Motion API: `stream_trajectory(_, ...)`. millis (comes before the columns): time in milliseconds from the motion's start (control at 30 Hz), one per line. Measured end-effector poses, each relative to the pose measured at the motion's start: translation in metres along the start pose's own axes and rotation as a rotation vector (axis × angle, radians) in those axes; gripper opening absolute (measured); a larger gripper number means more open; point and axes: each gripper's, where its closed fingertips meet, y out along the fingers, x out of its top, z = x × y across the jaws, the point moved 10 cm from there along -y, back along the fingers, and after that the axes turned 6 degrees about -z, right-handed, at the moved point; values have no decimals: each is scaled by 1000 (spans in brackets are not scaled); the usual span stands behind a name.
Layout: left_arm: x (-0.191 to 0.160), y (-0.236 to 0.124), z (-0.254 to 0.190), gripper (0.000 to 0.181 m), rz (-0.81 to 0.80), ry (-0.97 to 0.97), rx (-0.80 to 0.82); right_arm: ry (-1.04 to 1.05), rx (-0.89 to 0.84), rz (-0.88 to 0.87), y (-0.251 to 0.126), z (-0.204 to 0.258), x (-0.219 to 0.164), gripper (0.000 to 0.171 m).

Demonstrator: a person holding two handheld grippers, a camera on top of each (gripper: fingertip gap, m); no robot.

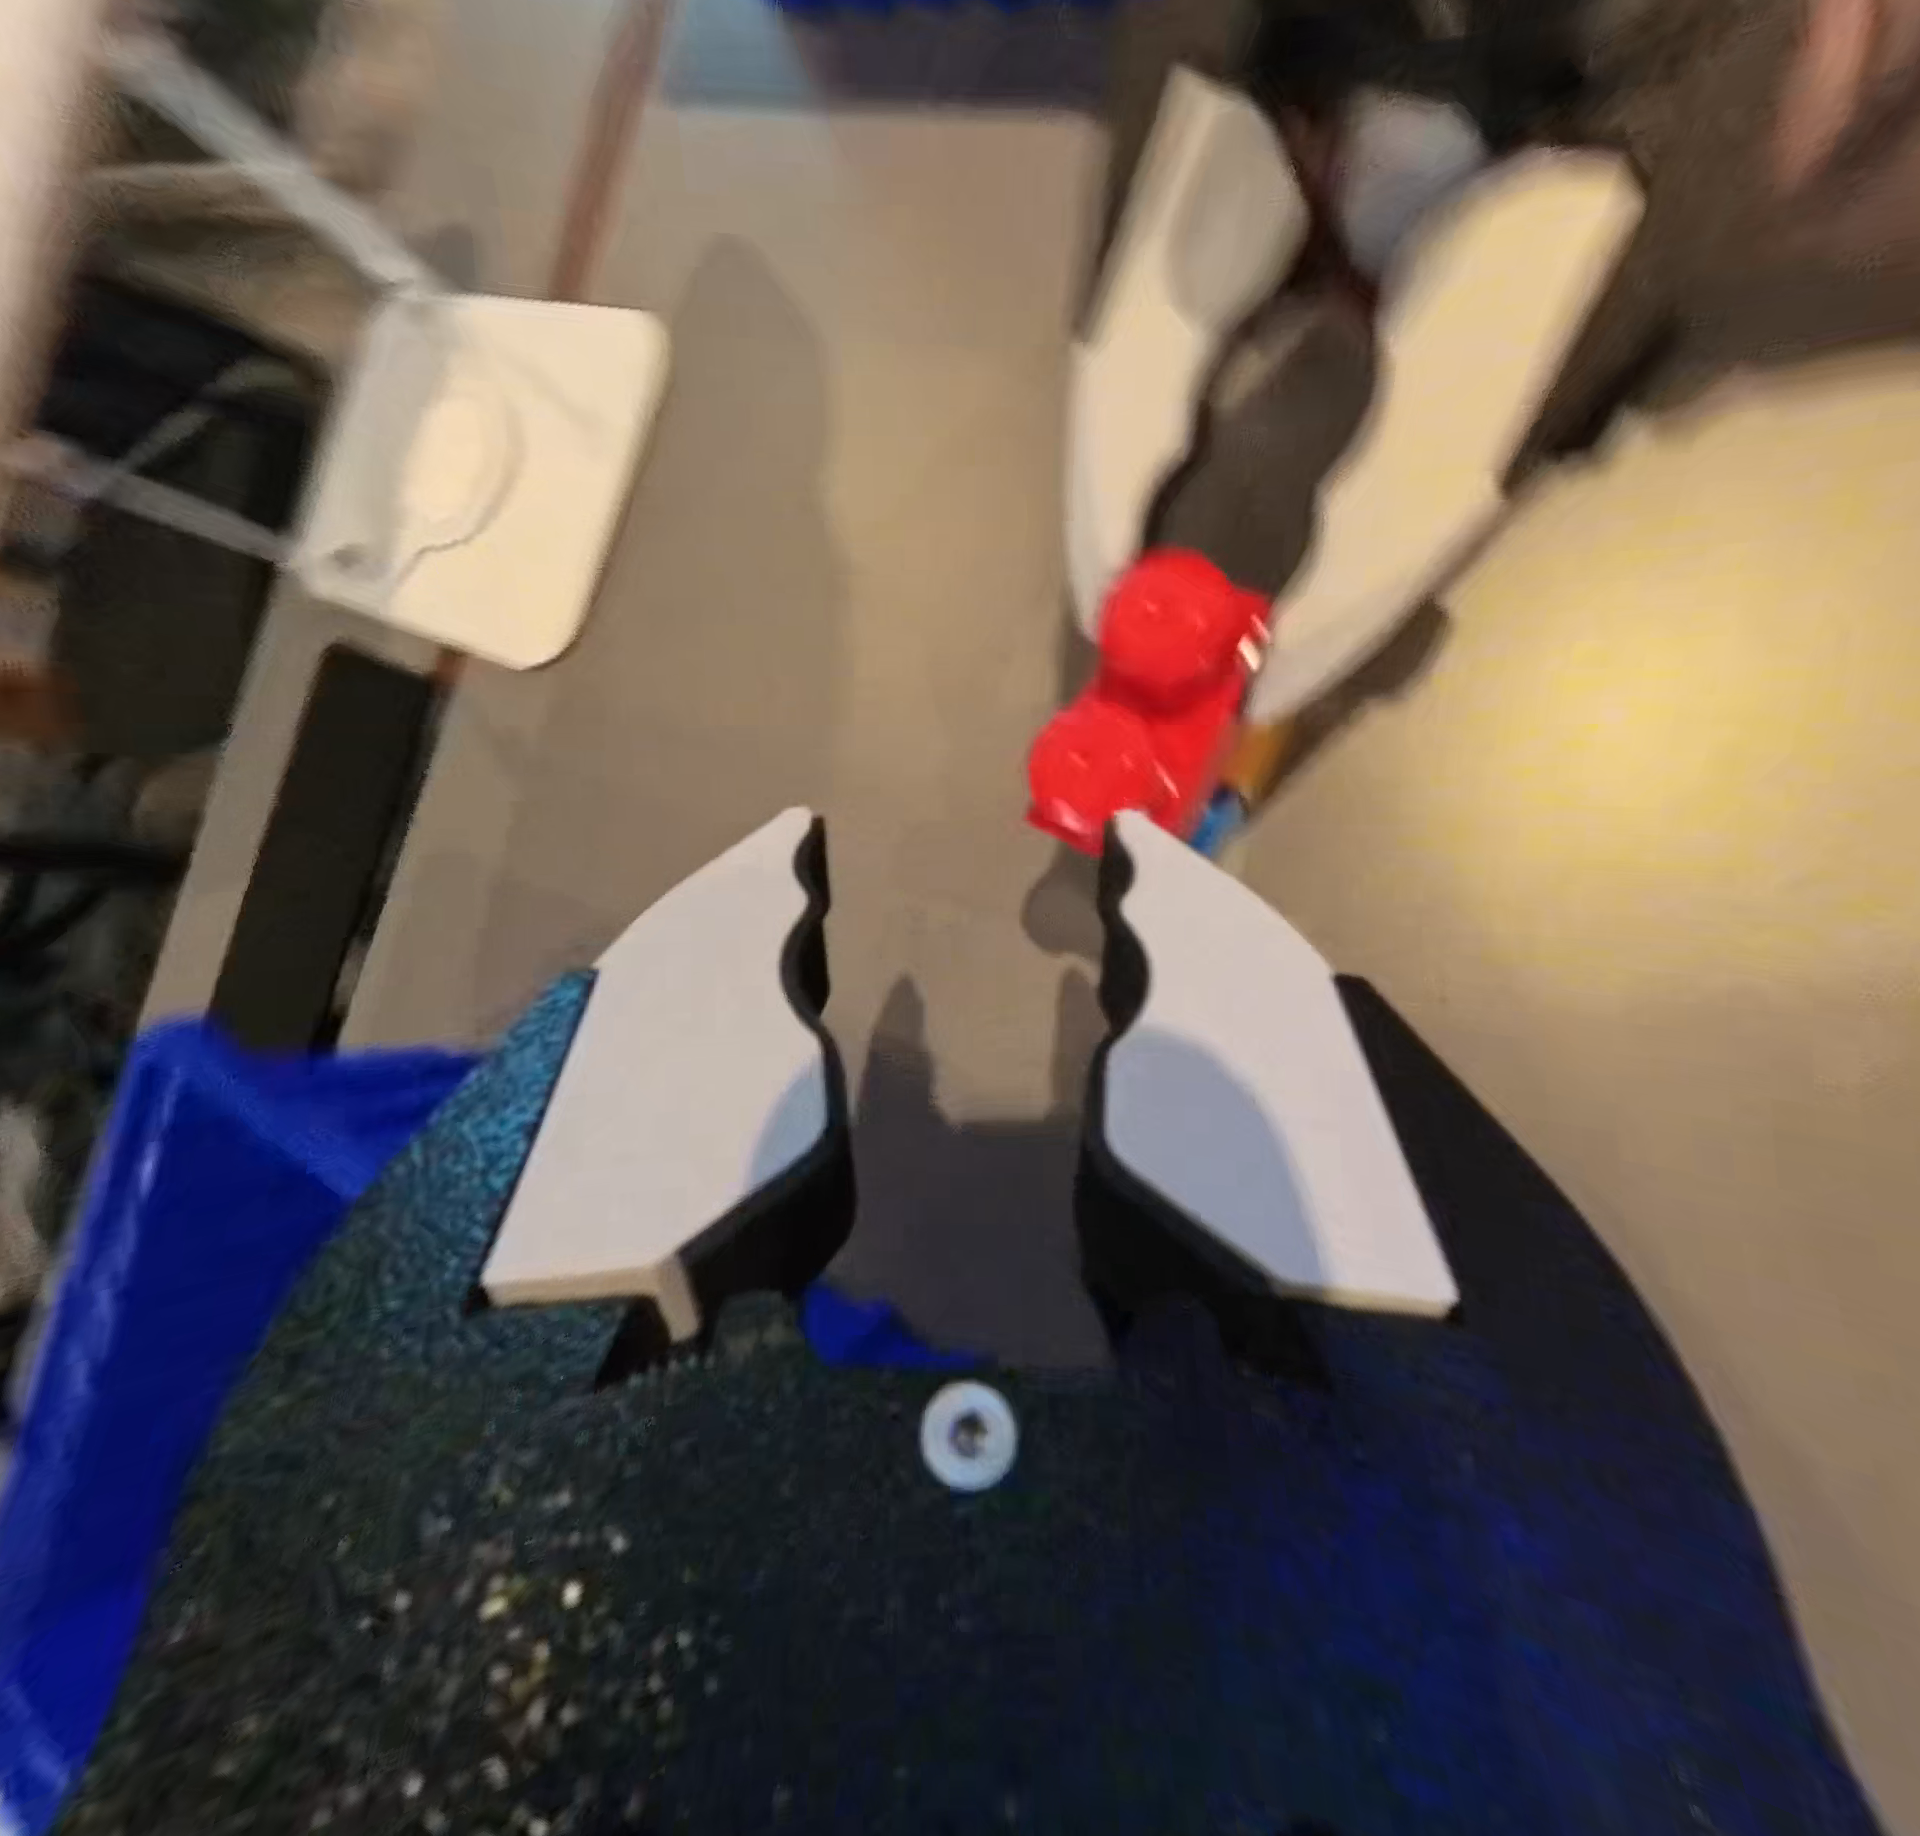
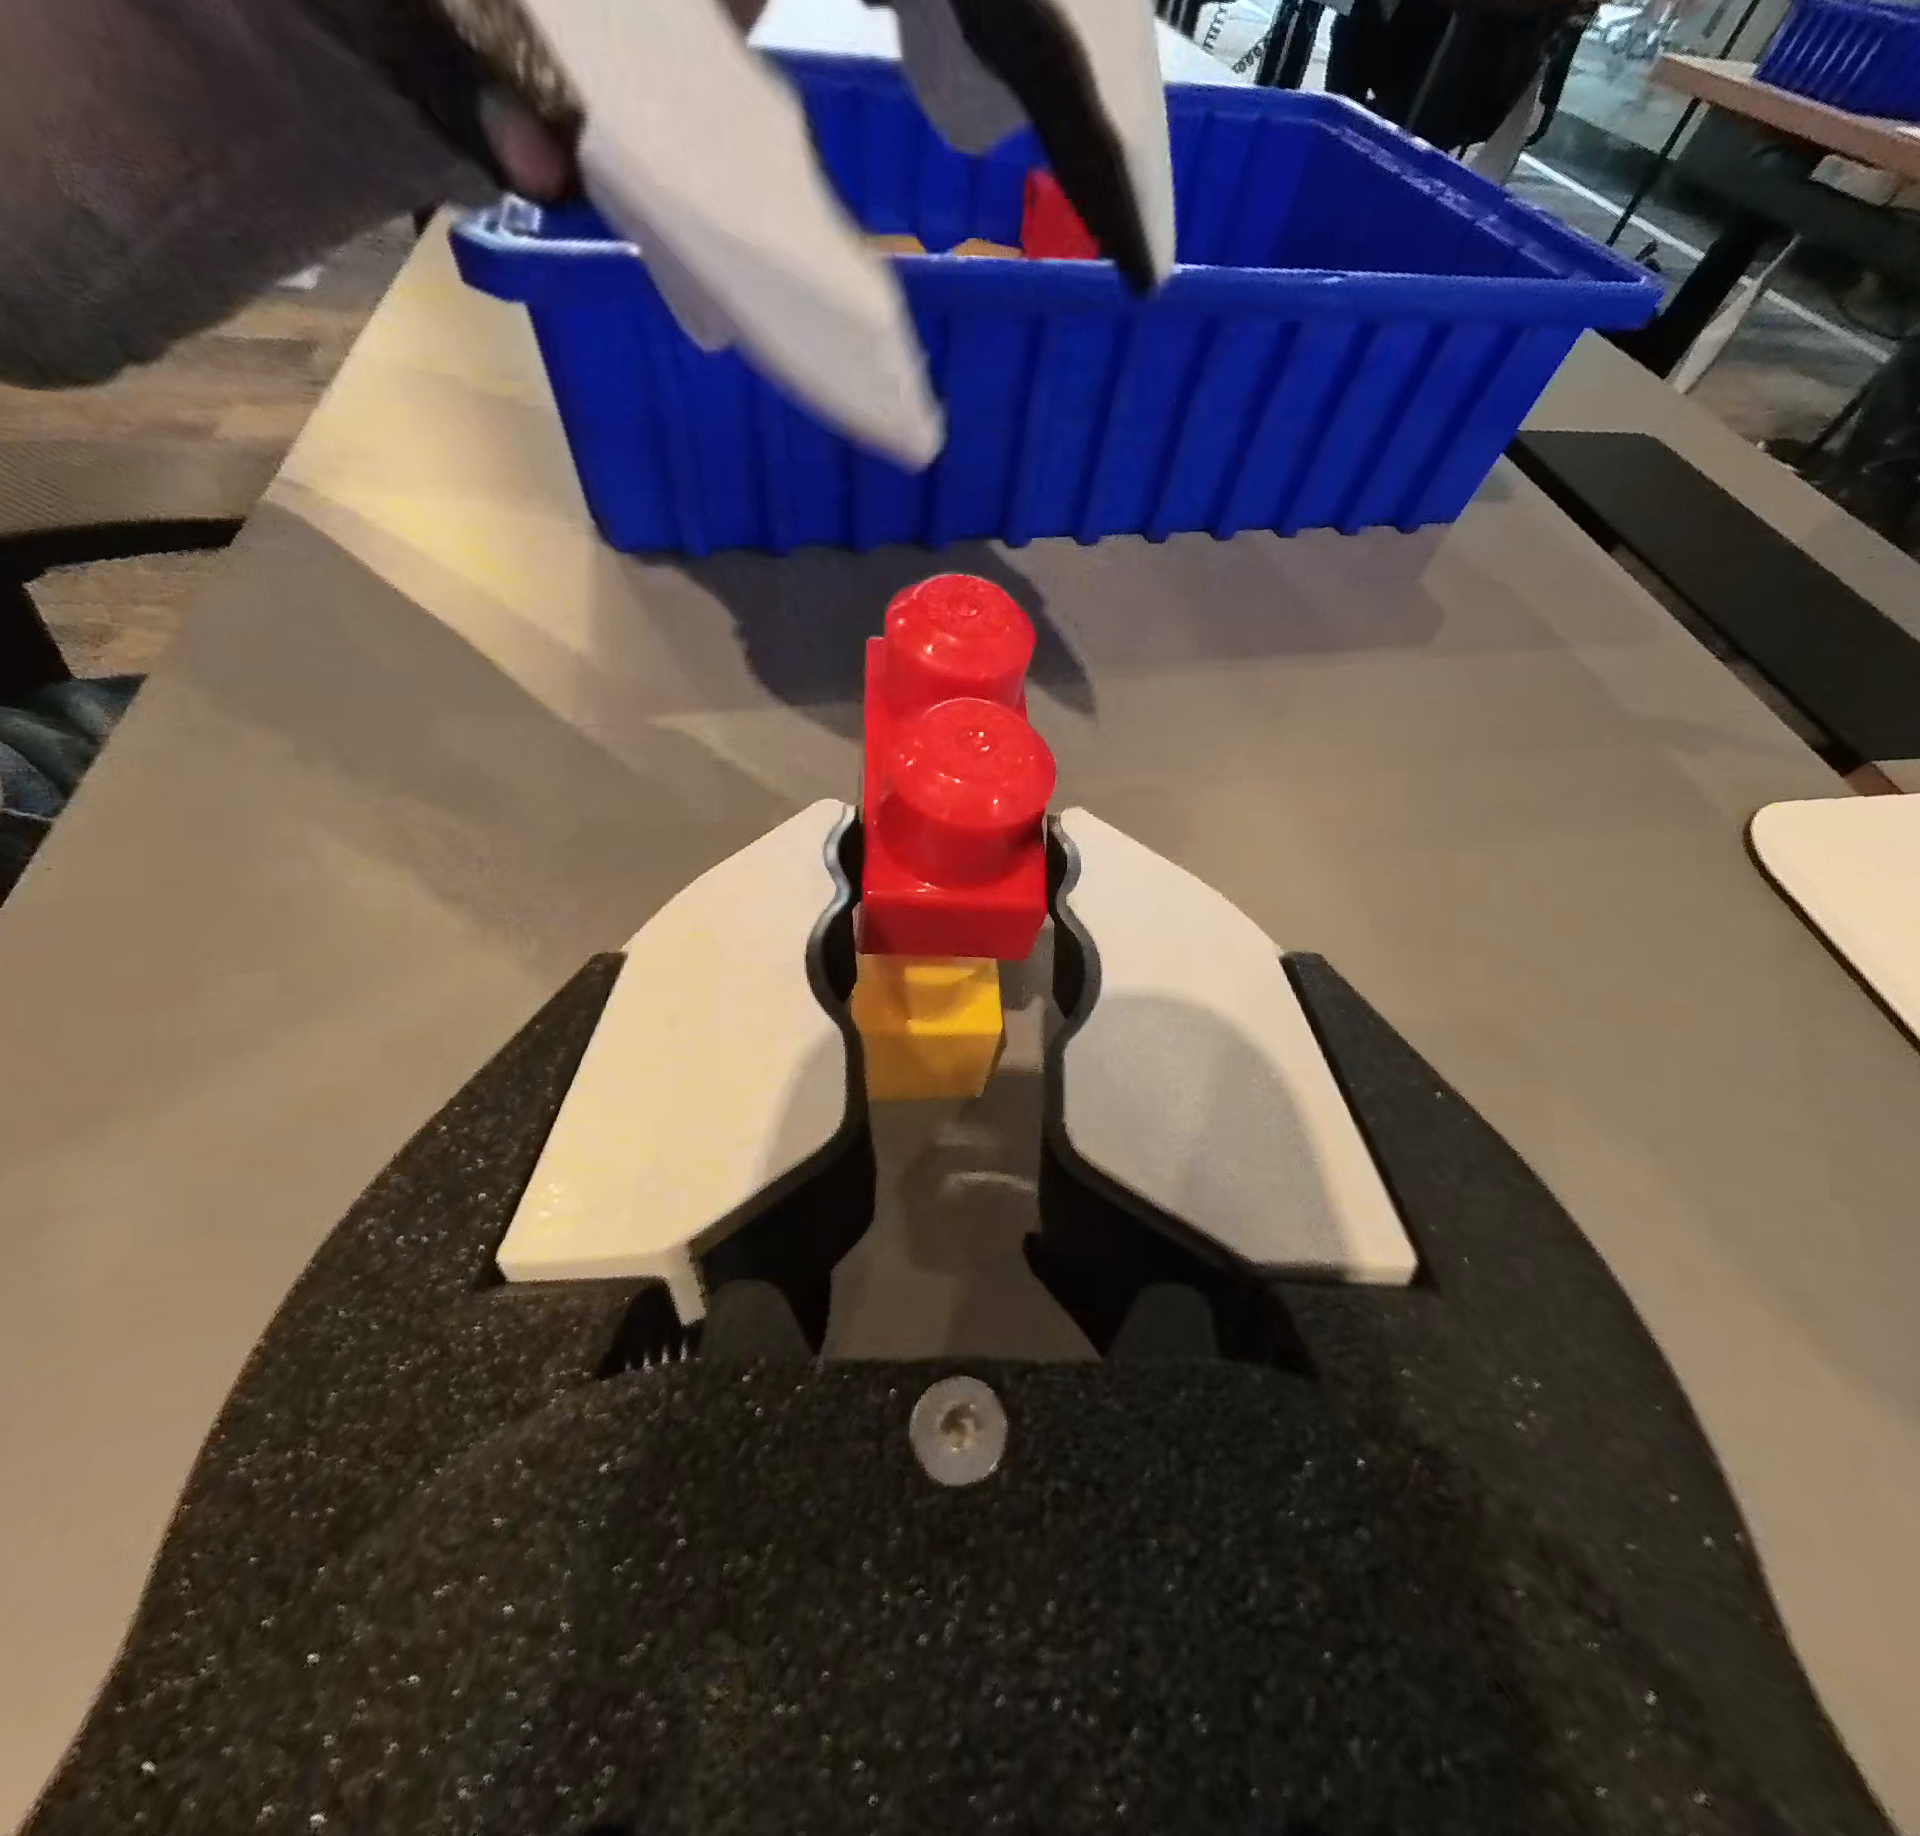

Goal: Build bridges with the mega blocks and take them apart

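Note:
A red two-stud block (image 2: 956, 778) sits on a yellow block (image 2: 930, 1038) over the grey table (image 2: 416, 799). My right gripper (image 2: 951, 830) is shut on the red block's base. In the left wrist view the red block (image 1: 1143, 706) shows between the right gripper's (image 1: 1184, 643) white fingers, with a bit of yellow and blue under it. My left gripper (image 1: 961, 830) is open and empty, just short of the red block. From the right wrist view the left gripper (image 2: 1029, 363) hangs open above the stack, in front of the blue bin (image 2: 1143, 415).
The blue bin holds loose blocks, one of them red (image 2: 1055, 217). A white pad (image 2: 1849, 903) lies at the table's right edge and shows in the left wrist view (image 1: 488, 477). Part of the bin (image 1: 156, 1215) shows at lower left there. Other tables with blue bins (image 2: 1849, 51) stand behind. One gripper's finger ends stand about 7 centimeters off the other's.

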Motion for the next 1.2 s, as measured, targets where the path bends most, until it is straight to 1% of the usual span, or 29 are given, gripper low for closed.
stream_trajectory(33, 2, -5, -4, 40, -68, -104, 82, -3, -2, 6, 1, 0, 0, 33)
stream_trajectory(67, 1, -10, -11, 32, -137, -169, 117, -4, -1, 11, 1, 1, -1, 33)
stream_trajectory(133, -1, -14, -24, 32, -232, -218, 180, -9, -2, 19, 3, 2, -1, 33)
stream_trajectory(233, -7, -14, -31, 35, -338, -251, 298, -16, -9, 42, 5, 2, -3, 33)
stream_trajectory(367, -17, -5, -32, 31, -429, -355, 276, -8, 4, 56, 6, 2, -6, 33)
stream_trajectory(433, -22, 1, -32, 21, -432, -368, 242, -8, 11, 85, 8, 2, -9, 33)
stream_trajectory(467, -25, 4, -33, 1, -432, -361, 219, -11, 15, 96, 9, 2, -11, 33)
stream_trajectory(500, -27, 6, -35, 0, -436, -356, 205, -5, 21, 83, 10, 2, -12, 33)
stream_trajectory(600, -33, 15, -38, 0, -448, -384, 175, 9, 32, 78, 10, 1, -13, 33)
stream_trajectory(833, -35, 36, -40, 0, -402, -388, 104, -5, 38, 74, 10, 2, -13, 33)
stream_trajectory(1033, -37, 52, -45, 0, -285, -341, 136, -19, 33, 74, 10, 3, -13, 34)
stream_trajectory(1200, -37, 53, -41, 0, -229, -403, 57, -34, 30, 85, 11, 4, -14, 34)
